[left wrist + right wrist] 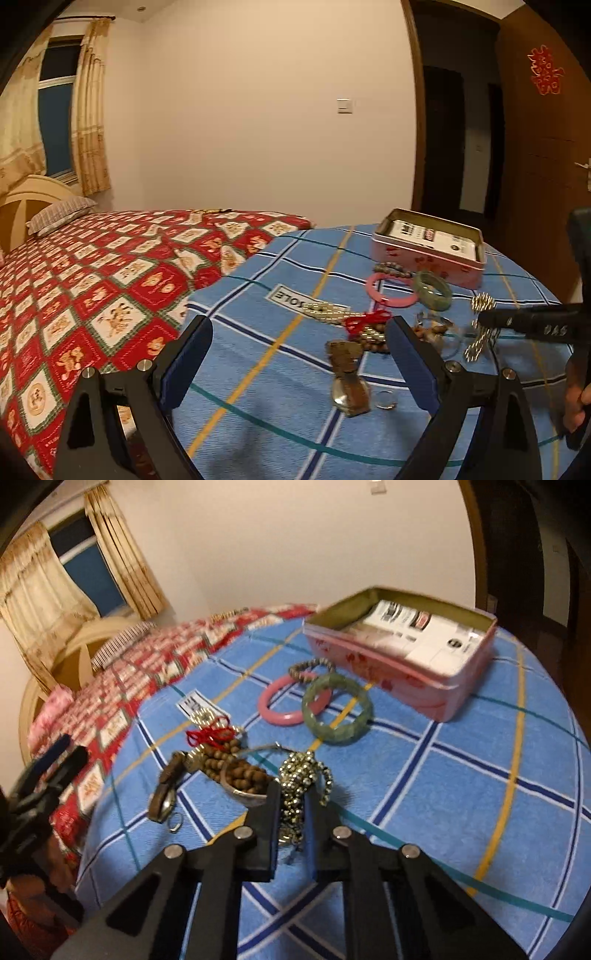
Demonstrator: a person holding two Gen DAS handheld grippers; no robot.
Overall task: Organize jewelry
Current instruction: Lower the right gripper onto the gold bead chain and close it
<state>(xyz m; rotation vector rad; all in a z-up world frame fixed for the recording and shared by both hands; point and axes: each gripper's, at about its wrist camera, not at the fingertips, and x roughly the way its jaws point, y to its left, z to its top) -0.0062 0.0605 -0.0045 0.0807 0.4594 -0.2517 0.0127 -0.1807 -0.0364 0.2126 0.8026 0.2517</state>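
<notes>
My right gripper (293, 797) is shut on a gold bead chain (301, 775) and holds it above the blue checked cloth (461, 794); it also shows in the left wrist view (484, 321). My left gripper (299, 332) is open and empty above the cloth. A pink tin box (402, 657) stands open at the back. A green bangle (336, 709), a pink bangle (277, 701) and a dark bead bracelet (312, 666) lie before it. Brown wooden beads (236, 771), a red-tasselled string (210, 734), a watch (349, 384) and a small ring (386, 400) lie nearby.
The cloth covers a round table next to a bed with a red patterned cover (92, 280). A wooden door (535, 147) stands at the right. The tin holds white printed cards (424, 635).
</notes>
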